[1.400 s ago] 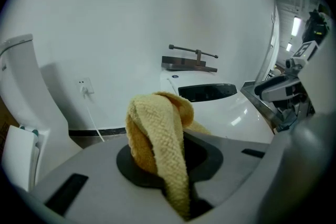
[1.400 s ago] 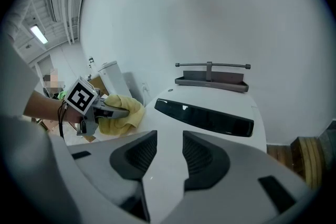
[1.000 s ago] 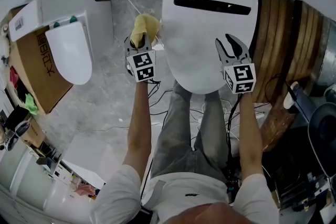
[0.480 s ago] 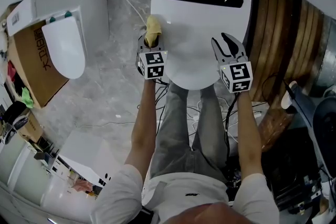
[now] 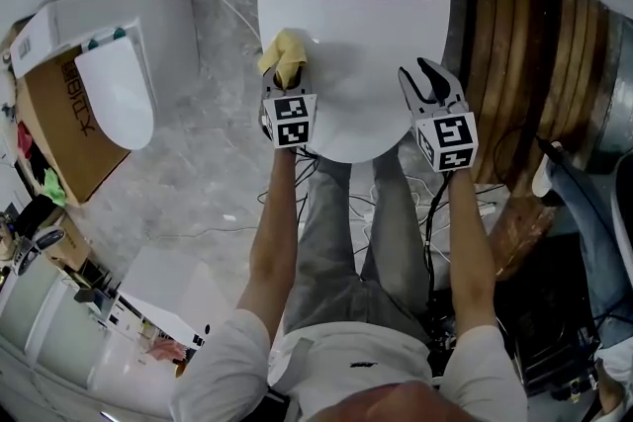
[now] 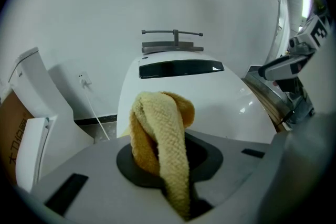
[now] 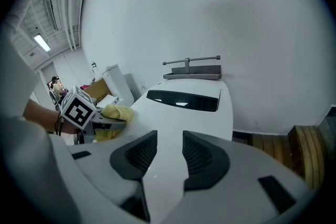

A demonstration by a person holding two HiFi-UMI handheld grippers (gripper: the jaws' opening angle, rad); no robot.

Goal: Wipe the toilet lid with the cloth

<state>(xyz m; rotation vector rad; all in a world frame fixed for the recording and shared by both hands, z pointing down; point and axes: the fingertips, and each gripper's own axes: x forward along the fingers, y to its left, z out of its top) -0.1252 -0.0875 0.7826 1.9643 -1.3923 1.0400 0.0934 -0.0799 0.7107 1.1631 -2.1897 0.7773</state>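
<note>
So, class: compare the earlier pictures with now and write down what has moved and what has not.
The left tool, shut on the yellow cloth, moved right, from beside the toilet lid to over its left edge. The right tool stayed open above the lid's right side, holding nothing.

Toilet lid [image 5: 356, 64] glossy smooth white plastic; cloth [image 5: 282, 54] yellow, coarse waffle weave; floor [image 5: 208, 173] grey mottled stone; boards [image 5: 514, 64] brown wood.
</note>
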